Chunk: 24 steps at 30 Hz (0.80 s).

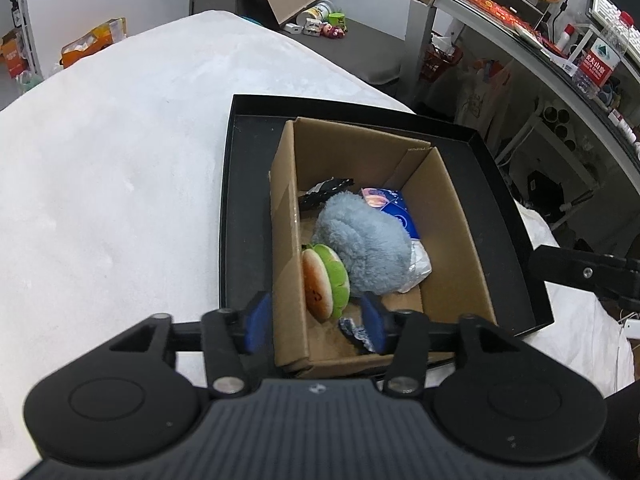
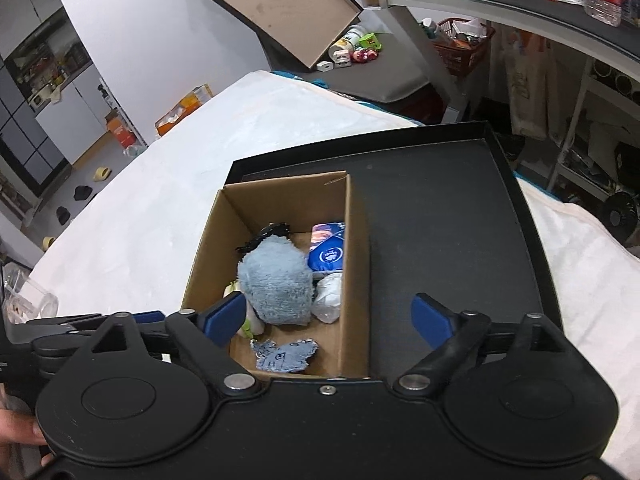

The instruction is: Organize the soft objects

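Observation:
A cardboard box (image 1: 360, 148) (image 2: 356, 240) stands in a shallow black tray (image 1: 500, 184) (image 2: 440, 220) on a white bed. Inside lie a blue-grey plush (image 1: 364, 248) (image 2: 276, 280), a burger plush (image 1: 324, 280), a blue tissue packet (image 1: 396, 208) (image 2: 328, 250), a white packet (image 1: 418, 268) (image 2: 330, 298) and a denim patch (image 1: 354, 330) (image 2: 284, 354). My left gripper (image 1: 316, 320) is open over the box's near left corner. The burger plush shows between its pads, and they do not press it. My right gripper (image 2: 328, 318) is wide open above the box's near right wall and holds nothing.
A black item (image 1: 324, 192) lies at the box's far end. The white bed cover (image 1: 120, 180) spreads to the left. A desk (image 1: 540, 40) with bottles and clutter stands at the right, and a box lid (image 2: 280, 4) leans against the far wall.

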### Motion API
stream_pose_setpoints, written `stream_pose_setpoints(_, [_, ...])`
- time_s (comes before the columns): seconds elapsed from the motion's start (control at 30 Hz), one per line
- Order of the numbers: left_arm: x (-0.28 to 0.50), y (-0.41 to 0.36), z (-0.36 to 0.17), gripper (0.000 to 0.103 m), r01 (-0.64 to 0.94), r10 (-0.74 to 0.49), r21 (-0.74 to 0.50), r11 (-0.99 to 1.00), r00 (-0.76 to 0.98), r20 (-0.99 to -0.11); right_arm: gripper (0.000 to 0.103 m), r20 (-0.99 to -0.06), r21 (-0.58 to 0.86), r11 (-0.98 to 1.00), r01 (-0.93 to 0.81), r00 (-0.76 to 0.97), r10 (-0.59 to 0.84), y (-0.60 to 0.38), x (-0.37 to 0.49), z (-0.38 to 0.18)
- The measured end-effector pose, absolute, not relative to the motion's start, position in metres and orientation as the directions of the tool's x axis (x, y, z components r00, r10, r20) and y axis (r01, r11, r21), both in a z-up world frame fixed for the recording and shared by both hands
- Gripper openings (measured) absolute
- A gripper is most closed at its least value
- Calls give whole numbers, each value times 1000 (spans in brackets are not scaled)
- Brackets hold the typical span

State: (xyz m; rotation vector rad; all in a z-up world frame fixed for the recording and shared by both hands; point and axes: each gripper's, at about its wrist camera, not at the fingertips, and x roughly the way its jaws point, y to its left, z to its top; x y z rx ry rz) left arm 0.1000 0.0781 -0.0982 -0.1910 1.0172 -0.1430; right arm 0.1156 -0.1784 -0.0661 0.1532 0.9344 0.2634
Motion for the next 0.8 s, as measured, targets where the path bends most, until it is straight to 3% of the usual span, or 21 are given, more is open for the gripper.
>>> stream_pose_setpoints(0.2, [94, 69, -80, 73, 14, -185, -206, 978, 505, -843, 103, -758, 250, 954, -167, 579, 300, -192, 108, -52])
stream_pose_setpoints(0.5, [79, 45, -40, 92, 26, -148, -159, 987, 540, -828, 103, -749, 283, 948, -147, 583, 314, -212, 98, -38])
stream_pose_setpoints(0.8, [60, 36, -12, 94, 3, -126, -150, 989, 556, -822, 103, -725, 311, 938, -153, 599, 339, -227, 84, -19])
